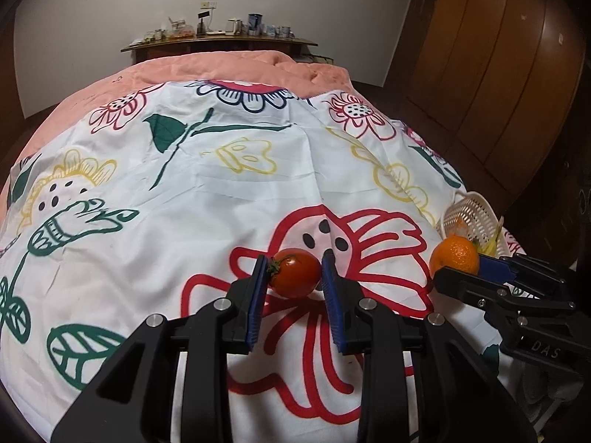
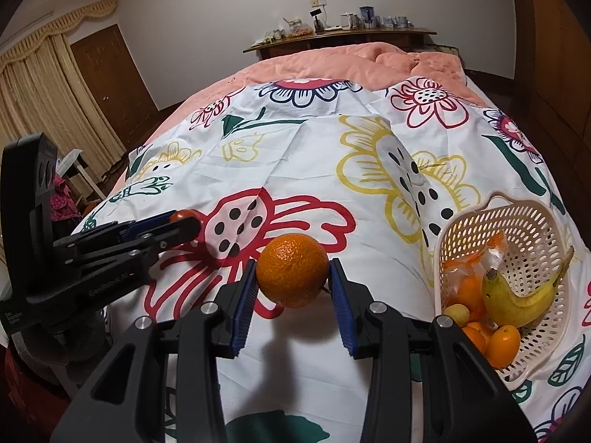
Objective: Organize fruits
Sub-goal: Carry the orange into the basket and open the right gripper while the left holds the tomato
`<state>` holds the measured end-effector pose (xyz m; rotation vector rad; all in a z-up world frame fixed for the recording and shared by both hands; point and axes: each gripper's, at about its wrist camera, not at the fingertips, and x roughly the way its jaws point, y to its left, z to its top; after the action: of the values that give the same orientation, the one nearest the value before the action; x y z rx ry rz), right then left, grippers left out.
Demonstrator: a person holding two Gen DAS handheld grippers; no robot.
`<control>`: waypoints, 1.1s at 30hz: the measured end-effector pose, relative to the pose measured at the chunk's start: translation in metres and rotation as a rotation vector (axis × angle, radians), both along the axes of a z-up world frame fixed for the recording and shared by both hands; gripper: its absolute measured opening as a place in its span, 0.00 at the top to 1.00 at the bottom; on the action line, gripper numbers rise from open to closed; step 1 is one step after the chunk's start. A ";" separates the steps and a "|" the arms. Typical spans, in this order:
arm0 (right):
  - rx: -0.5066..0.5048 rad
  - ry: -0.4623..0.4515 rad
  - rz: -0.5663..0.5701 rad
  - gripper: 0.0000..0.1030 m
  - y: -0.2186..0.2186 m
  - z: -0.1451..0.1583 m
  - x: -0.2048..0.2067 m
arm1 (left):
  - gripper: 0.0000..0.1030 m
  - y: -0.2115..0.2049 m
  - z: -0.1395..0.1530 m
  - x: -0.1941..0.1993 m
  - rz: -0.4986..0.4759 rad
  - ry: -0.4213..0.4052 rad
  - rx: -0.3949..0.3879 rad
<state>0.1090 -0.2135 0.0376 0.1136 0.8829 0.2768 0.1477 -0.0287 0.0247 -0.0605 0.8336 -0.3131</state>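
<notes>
A red tomato [image 1: 295,272] with a green stem sits between the blue pads of my left gripper [image 1: 294,271], which is shut on it just above the flowered cloth. It also shows in the right wrist view [image 2: 183,215]. My right gripper [image 2: 293,271] is shut on an orange [image 2: 292,268], seen from the left wrist view too [image 1: 455,254]. A cream plastic basket [image 2: 532,217] at the right holds a banana [image 2: 517,301], small oranges [image 2: 503,345] and a bagged orange.
The white flowered cloth [image 1: 229,184] covers a bed with a pink quilt [image 1: 229,66] behind it. A wooden shelf [image 1: 218,42] with small items stands at the far wall. Wooden wardrobe doors [image 1: 491,74] are at the right, curtains [image 2: 44,85] at the left.
</notes>
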 end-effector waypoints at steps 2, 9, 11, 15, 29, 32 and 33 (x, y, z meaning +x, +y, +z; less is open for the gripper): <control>0.011 -0.003 -0.008 0.62 -0.003 0.001 -0.001 | 0.71 0.004 0.002 -0.002 0.014 0.000 -0.007; 0.023 -0.014 -0.034 0.62 -0.014 0.006 -0.004 | 0.71 0.009 0.005 -0.008 0.029 -0.001 -0.007; 0.023 -0.021 -0.050 0.62 -0.021 0.009 -0.006 | 0.71 0.008 0.006 -0.010 0.022 -0.005 -0.006; 0.036 -0.032 -0.102 0.62 -0.045 0.015 -0.009 | 0.71 0.001 0.010 -0.015 0.003 -0.015 -0.003; 0.058 -0.025 -0.380 0.62 -0.157 0.010 -0.013 | 0.71 -0.021 0.018 -0.022 -0.036 -0.023 0.010; 0.072 -0.012 -0.417 0.62 -0.172 0.004 -0.012 | 0.71 -0.024 0.019 -0.024 -0.044 -0.027 0.012; 0.073 -0.008 -0.427 0.62 -0.175 0.003 -0.012 | 0.71 -0.026 0.020 -0.024 -0.047 -0.028 0.012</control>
<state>0.0971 -0.3886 0.0403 0.3629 0.8190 -0.0893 0.1232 -0.0546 0.0443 -0.0248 0.8102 -0.3523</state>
